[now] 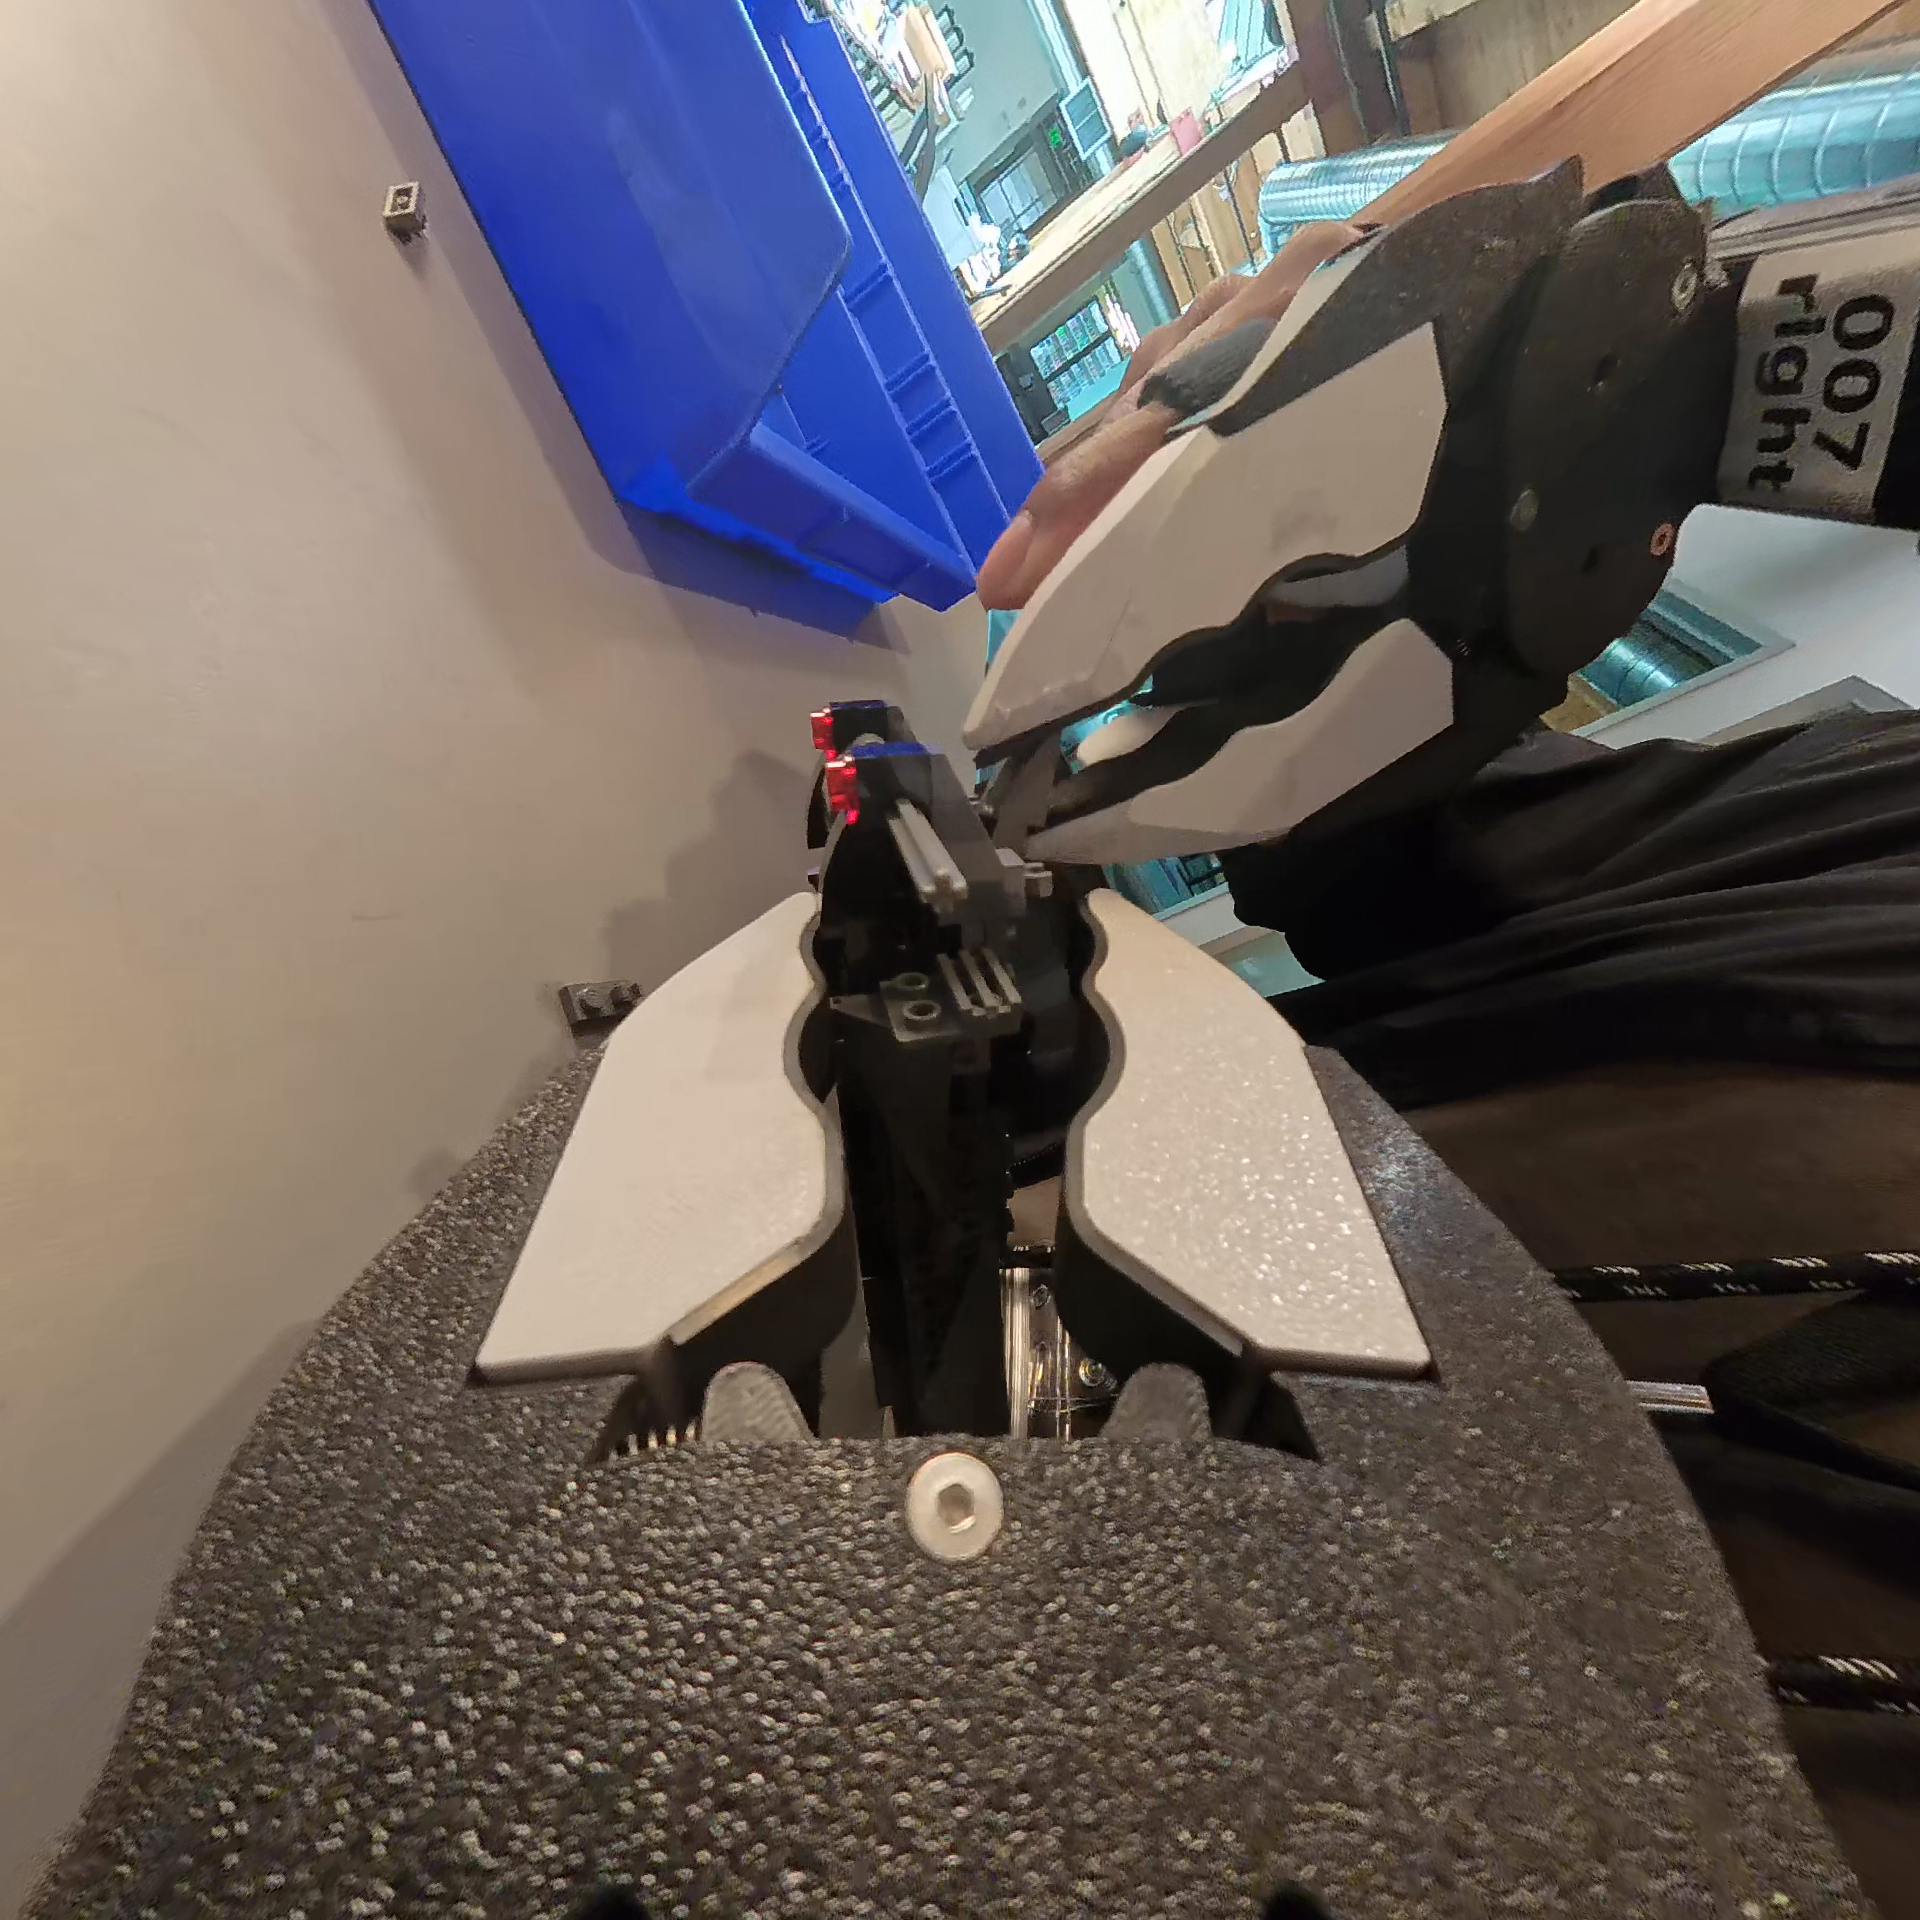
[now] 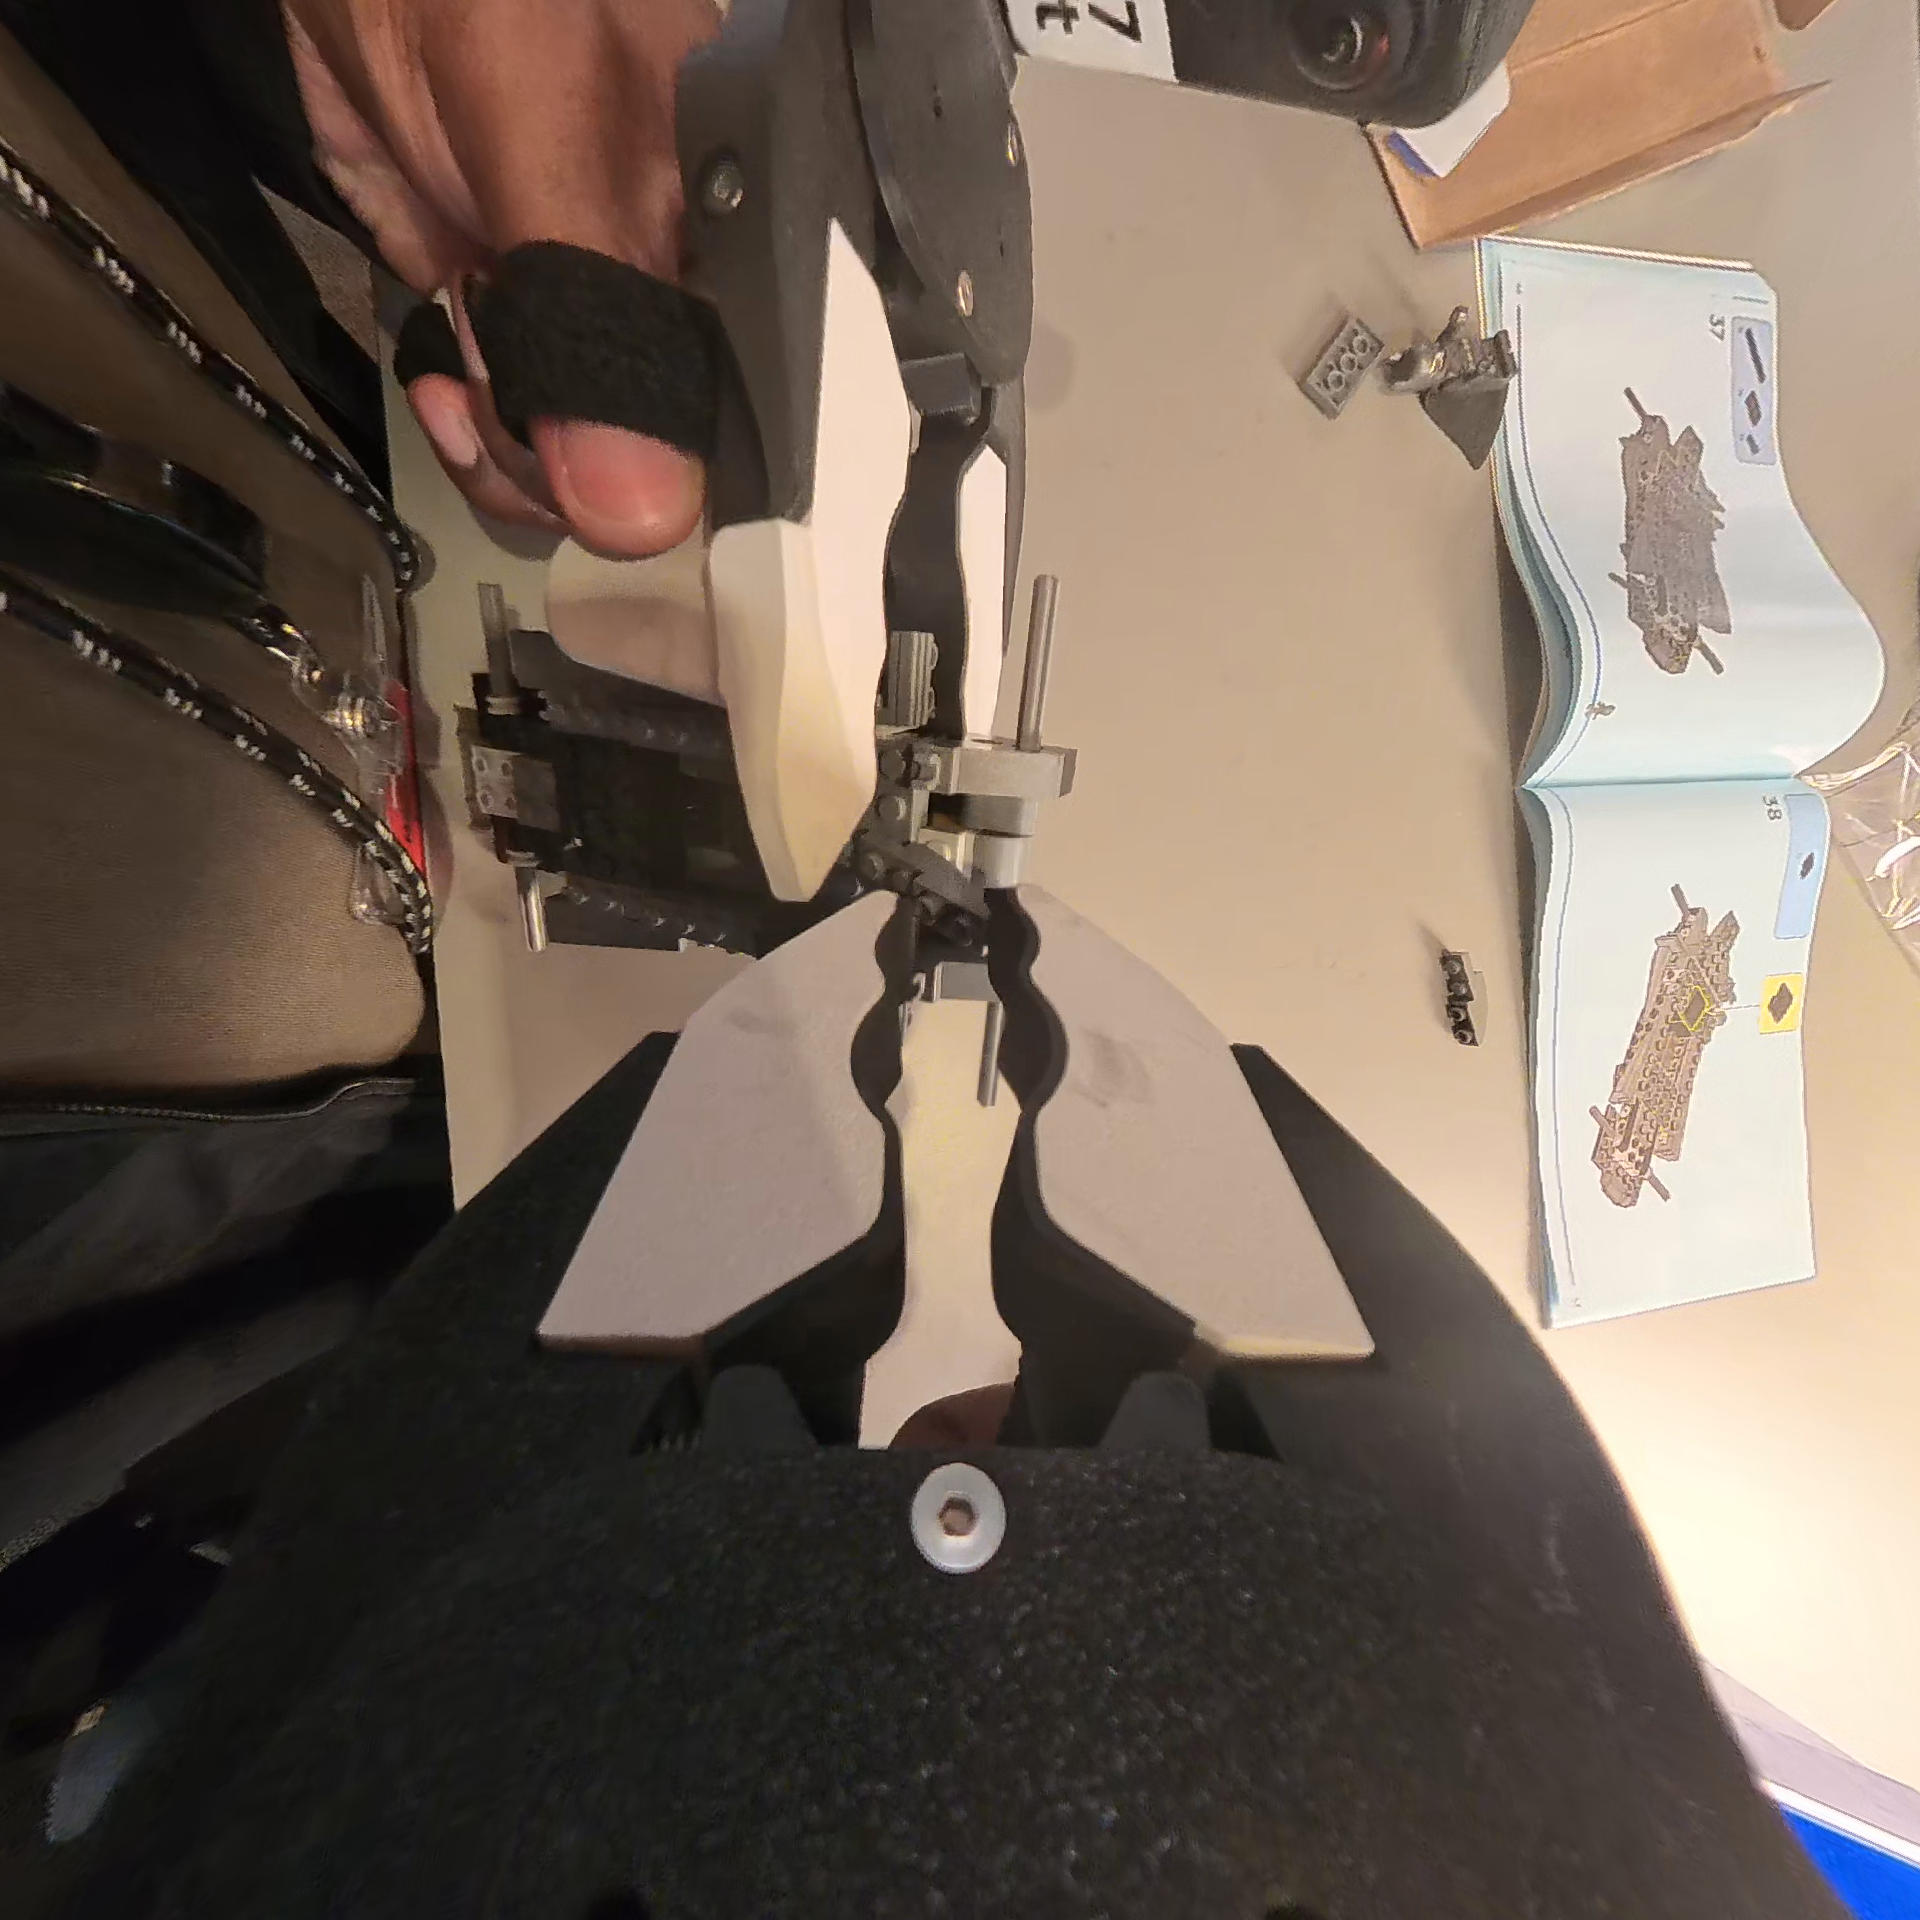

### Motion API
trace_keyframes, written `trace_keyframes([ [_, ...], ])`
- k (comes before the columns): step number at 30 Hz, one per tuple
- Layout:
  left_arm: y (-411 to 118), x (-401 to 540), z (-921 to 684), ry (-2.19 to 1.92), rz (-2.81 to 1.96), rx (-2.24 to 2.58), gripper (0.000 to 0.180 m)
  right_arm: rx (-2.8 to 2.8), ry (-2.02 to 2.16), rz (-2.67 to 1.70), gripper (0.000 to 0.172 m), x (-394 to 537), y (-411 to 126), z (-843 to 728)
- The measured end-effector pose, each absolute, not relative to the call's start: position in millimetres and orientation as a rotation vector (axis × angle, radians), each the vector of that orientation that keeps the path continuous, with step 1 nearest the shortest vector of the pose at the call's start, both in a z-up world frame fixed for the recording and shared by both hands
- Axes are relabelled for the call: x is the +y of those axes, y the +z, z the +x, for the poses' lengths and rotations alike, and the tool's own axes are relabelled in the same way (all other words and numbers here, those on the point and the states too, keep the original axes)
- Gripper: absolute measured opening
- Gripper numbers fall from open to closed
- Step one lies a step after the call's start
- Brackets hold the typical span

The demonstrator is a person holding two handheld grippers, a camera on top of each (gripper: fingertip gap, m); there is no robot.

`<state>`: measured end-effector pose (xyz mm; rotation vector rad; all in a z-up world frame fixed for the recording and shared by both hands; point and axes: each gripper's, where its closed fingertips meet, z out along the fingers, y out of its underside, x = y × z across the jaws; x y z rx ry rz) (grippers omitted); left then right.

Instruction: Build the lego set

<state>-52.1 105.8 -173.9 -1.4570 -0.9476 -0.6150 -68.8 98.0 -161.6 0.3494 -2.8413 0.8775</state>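
The desk (image 2: 1247, 623) carried everything, pale and broad beneath both grippers. A blue bin (image 1: 665, 312) sat well ahead of the left gripper (image 1: 945, 935), up and to its left. An open instruction booklet (image 2: 1662, 831) lay off to the right of the right gripper (image 2: 940, 914), loose grey bricks (image 2: 1340, 366) near its far corner. And there it was: the black and grey brick model (image 1: 914, 935), clamped lengthwise between the left gripper's fingers, which stood fairly wide around its body, red studs poking out past the tips. The right gripper came in narrow, pinching a small dark grey piece (image 2: 935, 883) right at the model's end, just beyond the left gripper's tips. That model looked light and stiff but prone to popping apart, with thin axles sticking out; the solid body seemed the safest hold, not the protruding bits.
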Motion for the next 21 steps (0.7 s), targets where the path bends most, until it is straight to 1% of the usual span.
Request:
trace_keyframes([
  [7, -174.4, 106.1, -53.0, -0.62, -1.452, -0.952, 0.044, -2.866, 0.888, 0.321, 0.013, 97.8, -162.8, -69.8],
  [9, -175.5, 106.1, -53.0, -0.613, -1.461, -0.955, 0.041, -2.885, 0.898, 0.311, 0.013, 98.1, -163.1, -69.7],
  [11, -176.4, 105.4, -53.2, -0.603, -1.471, -0.954, 0.032, -2.908, 0.913, 0.301, 0.014, 97.8, -162.5, -68.6],
  [21, -175.5, 106.5, -51.1, -0.611, -1.466, -0.94, 0.031, -2.969, 0.97, 0.298, 0.015, 97.7, -164.5, -67.4],
])
